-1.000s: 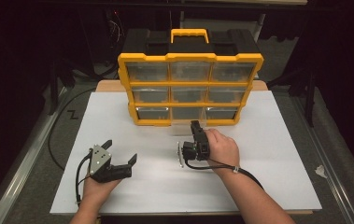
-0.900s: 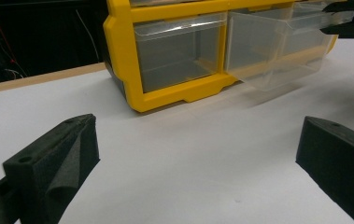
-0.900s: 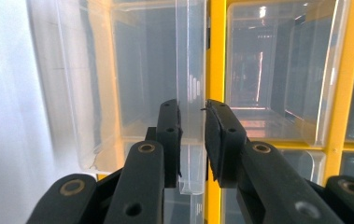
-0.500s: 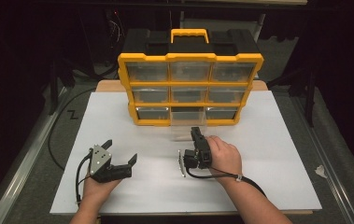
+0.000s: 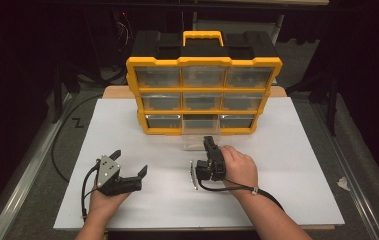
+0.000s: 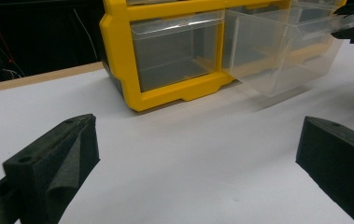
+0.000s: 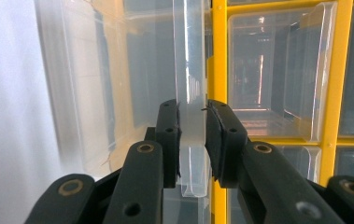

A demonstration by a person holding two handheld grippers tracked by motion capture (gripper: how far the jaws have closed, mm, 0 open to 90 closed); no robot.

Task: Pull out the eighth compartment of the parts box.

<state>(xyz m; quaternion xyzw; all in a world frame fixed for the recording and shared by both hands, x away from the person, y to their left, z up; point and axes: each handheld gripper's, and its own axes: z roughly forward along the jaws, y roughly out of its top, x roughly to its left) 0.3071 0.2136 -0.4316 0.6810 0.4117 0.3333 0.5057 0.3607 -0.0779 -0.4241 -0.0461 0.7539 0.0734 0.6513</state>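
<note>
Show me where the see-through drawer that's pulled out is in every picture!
High view: the clear drawer juts from the bottom middle slot, with the right gripper on its front.
Left gripper view: upper right, the clear drawer sticks out toward the table.
Right gripper view: centre, its handle lip is pinched between the black jaws.
Shared landmark: the yellow organizer frame.
</note>
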